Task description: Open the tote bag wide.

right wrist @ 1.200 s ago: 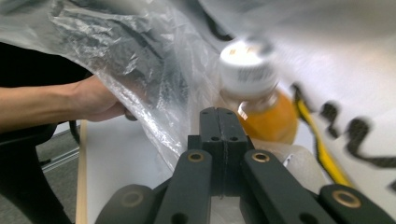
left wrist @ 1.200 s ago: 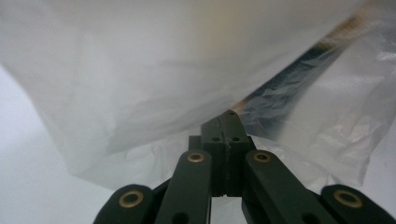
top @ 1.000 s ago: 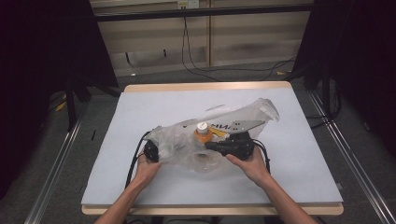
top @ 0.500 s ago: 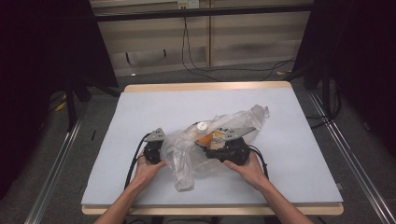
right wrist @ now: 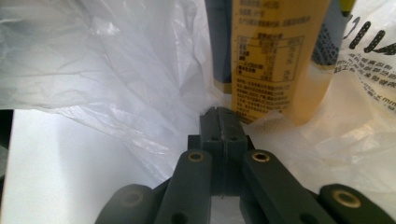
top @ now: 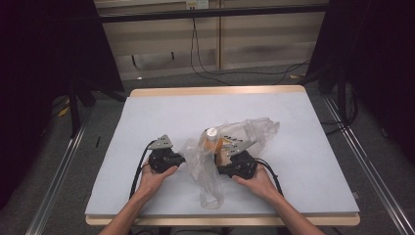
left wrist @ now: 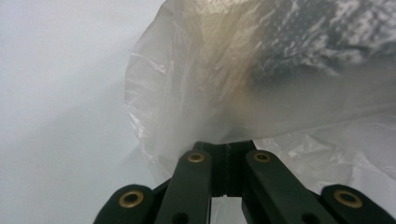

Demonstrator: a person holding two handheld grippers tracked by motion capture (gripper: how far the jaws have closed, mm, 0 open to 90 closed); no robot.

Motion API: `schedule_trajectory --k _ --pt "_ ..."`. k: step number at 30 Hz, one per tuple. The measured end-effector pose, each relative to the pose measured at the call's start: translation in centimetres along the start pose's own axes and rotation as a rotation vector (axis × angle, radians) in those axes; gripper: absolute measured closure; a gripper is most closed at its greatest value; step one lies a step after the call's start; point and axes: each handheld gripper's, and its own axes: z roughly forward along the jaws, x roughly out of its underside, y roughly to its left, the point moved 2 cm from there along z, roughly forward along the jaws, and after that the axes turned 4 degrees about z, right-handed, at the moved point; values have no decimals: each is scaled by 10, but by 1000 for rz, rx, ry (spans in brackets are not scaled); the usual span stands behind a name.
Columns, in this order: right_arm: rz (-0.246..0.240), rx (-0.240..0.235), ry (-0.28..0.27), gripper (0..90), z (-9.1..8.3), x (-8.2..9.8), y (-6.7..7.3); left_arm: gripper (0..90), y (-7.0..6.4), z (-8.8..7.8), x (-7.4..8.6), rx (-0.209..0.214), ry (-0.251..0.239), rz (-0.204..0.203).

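Observation:
A crumpled clear plastic bag point(top: 254, 129) lies at mid-table on the white table top point(top: 303, 161). Inside it stands a bottle point(top: 211, 142) with a white cap and an orange label. My left gripper point(top: 182, 157) is at the bag's left edge, shut on a fold of the film point(left wrist: 224, 84). My right gripper point(top: 220, 169) is at the bag's right front, also shut on the film point(right wrist: 116, 60). In the right gripper view the bottle's printed orange label point(right wrist: 271, 56) rises just beyond the jaw tips. Black printing marks the bag point(right wrist: 369, 37).
A loose tail of the bag point(top: 211, 193) trails toward the table's front edge. Metal rails point(top: 63, 171) run along both sides of the table. Cables point(top: 215, 73) lie on the floor behind it, and dark curtains hang left and right.
My right hand has come down with the bag, and the bottle has sunk from a lifted, stretched bag to the table. The bag now slumps, crumpled. The left hand has stayed put.

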Motion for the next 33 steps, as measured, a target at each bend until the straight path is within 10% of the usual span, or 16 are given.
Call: schedule_trajectory --k 12,23,33 --pt "-24 -3 -174 900 -46 -20 19 900 -30 -34 -5 30 -63 3" --pt "-51 6 -268 900 -77 -39 35 900 -73 -78 -20 49 -147 93" --pt "-80 29 -303 900 -94 -66 37 900 -77 -106 -44 21 -224 119"
